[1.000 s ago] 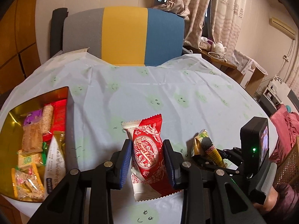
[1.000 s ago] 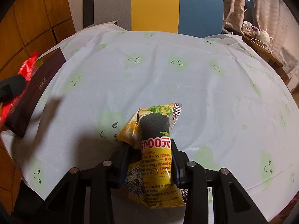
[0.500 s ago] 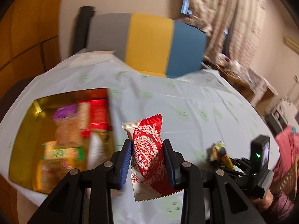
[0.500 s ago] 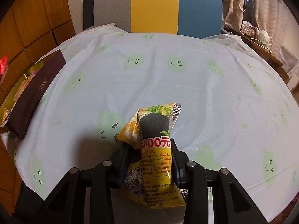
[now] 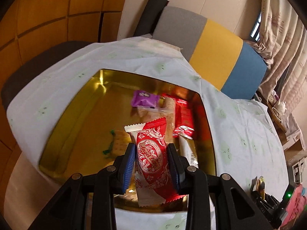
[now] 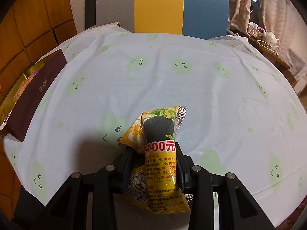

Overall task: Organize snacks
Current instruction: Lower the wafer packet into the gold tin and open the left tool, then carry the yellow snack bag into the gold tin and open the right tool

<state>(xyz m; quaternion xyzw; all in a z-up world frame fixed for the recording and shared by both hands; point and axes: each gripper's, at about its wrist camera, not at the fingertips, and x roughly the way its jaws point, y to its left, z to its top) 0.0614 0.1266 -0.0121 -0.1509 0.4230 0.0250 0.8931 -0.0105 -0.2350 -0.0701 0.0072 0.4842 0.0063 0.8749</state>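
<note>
Gripping a red wafer pack [image 5: 151, 159] between its blue pads [image 5: 129, 163], your left gripper [image 5: 151, 164] was closed on the pack's sides and hung over the gold tin [image 5: 76, 118]. The pack stood nearly upright, its crimped white end at 12 o'clock of the pads, its lower end at 6. Inside the tin, a cracker pack [image 5: 119, 143] lay at 10 o'clock from the gripper, a purple packet [image 5: 144, 100] at 12, a clear biscuit sleeve [image 5: 168, 115] just right of that, and red packs [image 5: 184, 118] at 1 o'clock against the tin's right wall. A white pack [image 5: 189, 149] showed just beside the right pad. The tin sat on the pale green-print cloth [image 5: 239, 134]; a gray, yellow and blue chair [image 5: 216, 57] stood at 1 o'clock beyond it.

Your right gripper [image 6: 159, 164] was clamped on a yellow snack bag [image 6: 159, 164], which stuck up between the fingers with its dark window at 12 o'clock. You held it near the table's front edge, above the cloth [image 6: 172, 86]; whether the bag touched the cloth could not be told. The tin's dark outer wall [image 6: 32, 95] showed at 9 o'clock, well apart, and a teapot [image 6: 270, 37] at 2.
</note>
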